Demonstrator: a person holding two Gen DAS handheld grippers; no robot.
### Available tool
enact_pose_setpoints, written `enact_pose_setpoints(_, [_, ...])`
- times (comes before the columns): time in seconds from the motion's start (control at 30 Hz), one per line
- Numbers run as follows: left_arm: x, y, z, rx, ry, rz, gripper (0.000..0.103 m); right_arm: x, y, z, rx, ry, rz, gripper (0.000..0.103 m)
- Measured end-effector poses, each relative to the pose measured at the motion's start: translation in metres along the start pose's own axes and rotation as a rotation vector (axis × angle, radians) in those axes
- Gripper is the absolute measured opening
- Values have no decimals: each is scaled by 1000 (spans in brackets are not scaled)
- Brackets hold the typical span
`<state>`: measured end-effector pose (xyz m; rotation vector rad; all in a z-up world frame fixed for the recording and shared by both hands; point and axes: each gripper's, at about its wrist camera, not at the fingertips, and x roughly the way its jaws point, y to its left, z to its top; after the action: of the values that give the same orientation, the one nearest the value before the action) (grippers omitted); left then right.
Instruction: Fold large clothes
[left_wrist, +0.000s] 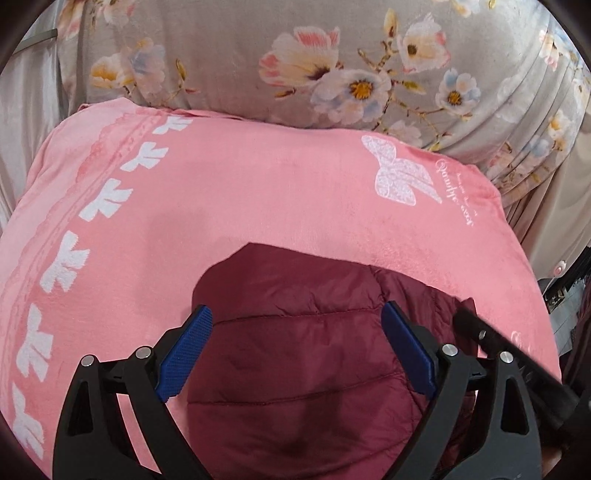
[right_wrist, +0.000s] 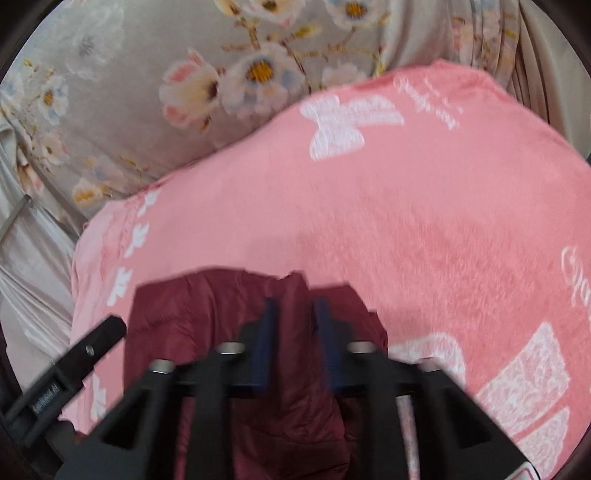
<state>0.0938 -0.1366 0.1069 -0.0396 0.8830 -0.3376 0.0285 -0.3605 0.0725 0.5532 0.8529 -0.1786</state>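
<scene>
Just maroon jacket (left_wrist: 306, 354) atop pink blanket (left_wrist: 258, 192)

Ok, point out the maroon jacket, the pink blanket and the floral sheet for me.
maroon jacket (left_wrist: 295, 354), left wrist view, quilted panel between the fingers.
pink blanket (left_wrist: 258, 192), left wrist view, plain middle.
floral sheet (left_wrist: 229, 44), left wrist view, grey area above the blanket.

Here's the left matte-black plastic two-finger tool (left_wrist: 295, 339): ribbed blue rubber pads (left_wrist: 186, 354) line the inner faces of its angular, cut-out finger arms, round silver screw heads (left_wrist: 448, 349) capping each pivot. The right black tool (right_wrist: 293, 325), blurred, has the same build, navy pads and silver screws.
</scene>
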Motion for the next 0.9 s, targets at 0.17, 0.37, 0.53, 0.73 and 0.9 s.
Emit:
enact_pose_setpoints(0.17, [20,-9,-12,12,41,8,90,-12,-25,-26,34,-57,-8,5])
enact_pose_setpoints(0.37, [38,-21,-26,34,65,32,90,-5,-40,-46,25,-69,-44,5])
enact_pose_setpoints(0.53, [47,-30,-34,76,50,74,91,12,-47,-53,19,-57,-46,5])
enact_pose_setpoints(0.73, [60,-33,-42,95,35,102,96,22,-54,-59,20,-59,-33,4])
enact_pose_setpoints(0.9, [68,-39,-47,125,15,127,98,29,-61,-66,32,-58,-9,4])
